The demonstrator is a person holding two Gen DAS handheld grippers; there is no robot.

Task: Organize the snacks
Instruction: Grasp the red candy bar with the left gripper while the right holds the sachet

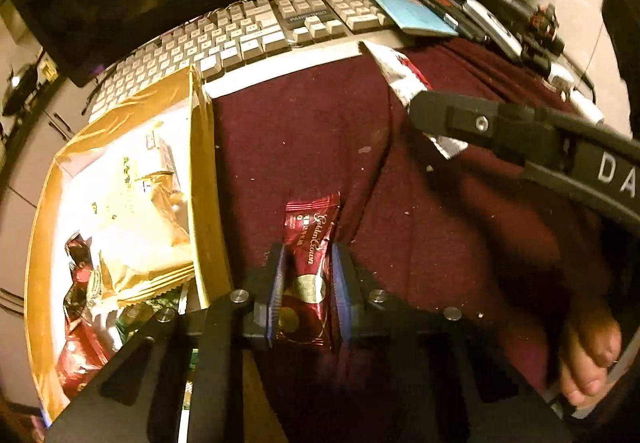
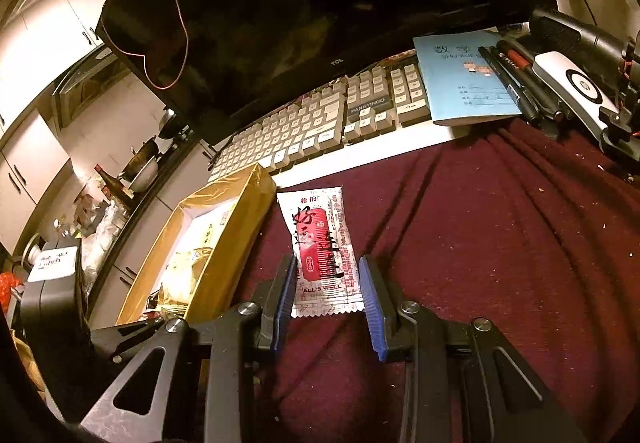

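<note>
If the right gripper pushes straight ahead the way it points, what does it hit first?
Most likely the white-and-red packet, which lies on the maroon cloth between the open fingers of the right gripper. Beyond it comes the keyboard. Depth is hard to judge through the fisheye.

Reading "Golden Crown" in gold script down the red sachet [image 1: 306,275], just right of the gold box [image 1: 204,179]. Showing "ALL'S WELL" along the foot of the white packet [image 2: 324,251], also just right of that box, under black handwritten Chinese characters, not legible. Bearing "TCL" on the monitor bezel [image 2: 337,62] behind the box. Carrying "PANGYINGO" on the keyboard [image 2: 367,100] plate. Displaying "数学" on the blue notebook [image 2: 460,83], far right of the box.
</note>
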